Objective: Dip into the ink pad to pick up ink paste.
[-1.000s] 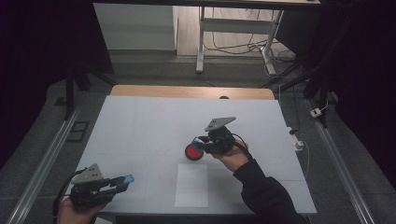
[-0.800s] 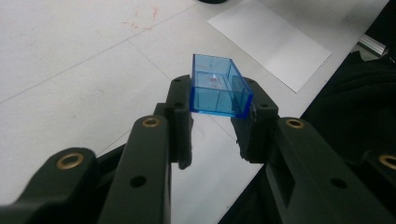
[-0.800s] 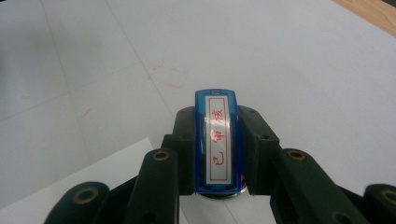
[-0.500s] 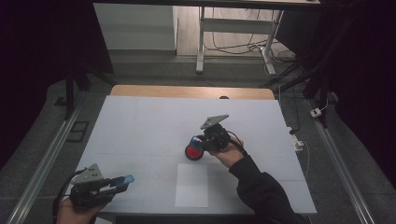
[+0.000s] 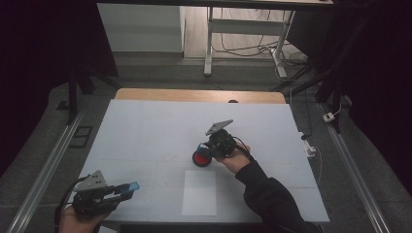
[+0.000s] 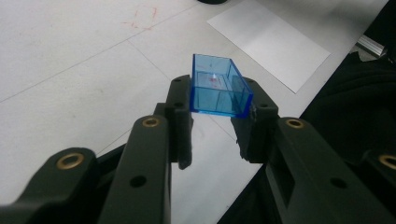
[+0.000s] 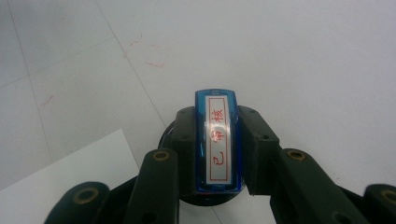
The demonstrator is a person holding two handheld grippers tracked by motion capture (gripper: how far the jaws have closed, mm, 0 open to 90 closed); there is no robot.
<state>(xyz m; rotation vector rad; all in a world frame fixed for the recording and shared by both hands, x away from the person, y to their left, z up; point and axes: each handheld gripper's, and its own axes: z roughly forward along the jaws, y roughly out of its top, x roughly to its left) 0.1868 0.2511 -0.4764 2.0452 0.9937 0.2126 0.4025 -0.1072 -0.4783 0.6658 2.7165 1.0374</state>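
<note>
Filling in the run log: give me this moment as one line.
left gripper: shut on blue cap, near table edge | right gripper: shut on blue stamp, over red ink pad | white paper: bare

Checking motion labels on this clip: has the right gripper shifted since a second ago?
Yes. The right gripper has slid slightly toward the table's far edge, away from the white sheet, with the red ink pad under it.

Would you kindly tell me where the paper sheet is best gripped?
By its near edge, coming in low from the person's side. The sheet lies flat on the table, so only an edge offers anything to pinch, and that one lies closest.
</note>
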